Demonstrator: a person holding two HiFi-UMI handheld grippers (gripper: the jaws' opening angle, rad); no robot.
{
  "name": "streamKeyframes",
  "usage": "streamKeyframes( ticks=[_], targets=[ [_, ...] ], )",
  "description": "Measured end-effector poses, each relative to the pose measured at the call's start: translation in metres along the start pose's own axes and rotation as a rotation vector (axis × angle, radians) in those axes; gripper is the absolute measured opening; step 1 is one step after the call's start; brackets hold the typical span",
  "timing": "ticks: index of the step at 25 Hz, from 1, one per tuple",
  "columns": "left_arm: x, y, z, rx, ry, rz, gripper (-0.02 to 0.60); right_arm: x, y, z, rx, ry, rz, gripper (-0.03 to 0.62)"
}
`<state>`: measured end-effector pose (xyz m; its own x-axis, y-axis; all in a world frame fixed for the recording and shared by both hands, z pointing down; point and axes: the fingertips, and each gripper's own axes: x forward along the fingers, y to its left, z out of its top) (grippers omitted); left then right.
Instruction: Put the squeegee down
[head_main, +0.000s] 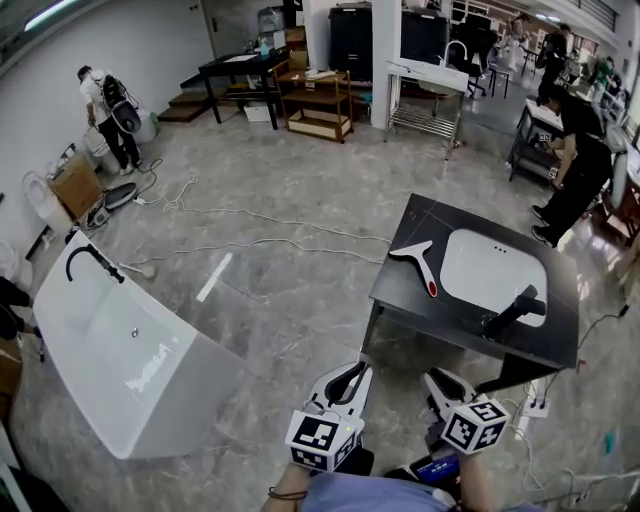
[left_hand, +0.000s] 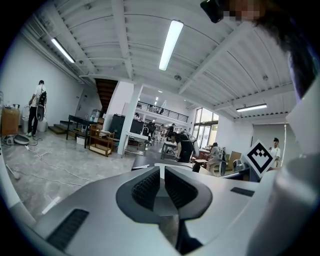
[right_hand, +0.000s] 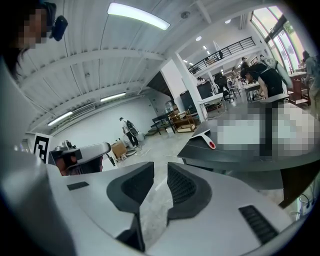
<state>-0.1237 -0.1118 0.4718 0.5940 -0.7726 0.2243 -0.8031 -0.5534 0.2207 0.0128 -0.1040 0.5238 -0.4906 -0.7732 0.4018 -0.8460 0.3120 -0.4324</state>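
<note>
The squeegee (head_main: 418, 262), white with a red handle end, lies flat on the dark table (head_main: 415, 300) beside a white sink basin (head_main: 495, 275). It also shows far ahead in the right gripper view, the squeegee (right_hand: 205, 138) resting at the table's near corner. Neither gripper touches it. My left gripper (head_main: 352, 368) (left_hand: 162, 172) hangs over the floor well short of the table, jaws almost together with nothing between them. My right gripper (head_main: 432, 378) (right_hand: 160, 172) is beside it, with a narrow empty gap between its pads.
A black faucet (head_main: 512, 312) stands at the basin's near edge. A white bathtub (head_main: 120, 350) sits on the floor at left, with cables (head_main: 250, 240) trailing across the tiles. People (head_main: 575, 150) work at benches at the back right, and another stands at the far left.
</note>
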Motion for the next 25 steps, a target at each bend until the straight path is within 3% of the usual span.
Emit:
streamKeyframes(
  ticks=[4,9,25],
  targets=[
    [-0.004,-0.008,-0.011,-0.016,0.013,0.038,0.04,-0.021,-0.012,-0.016,-0.002,0.034,-0.004,0.094],
    [-0.009,-0.041,-0.024,-0.041,0.03,0.042,0.04,-0.06,-0.025,-0.023,-0.096,0.048,-0.039,0.094],
    [-0.068,-0.186,-0.061,0.015,0.037,0.042,0.04,-0.194,-0.014,-0.062,-0.089,0.009,0.086,0.092]
  ],
)
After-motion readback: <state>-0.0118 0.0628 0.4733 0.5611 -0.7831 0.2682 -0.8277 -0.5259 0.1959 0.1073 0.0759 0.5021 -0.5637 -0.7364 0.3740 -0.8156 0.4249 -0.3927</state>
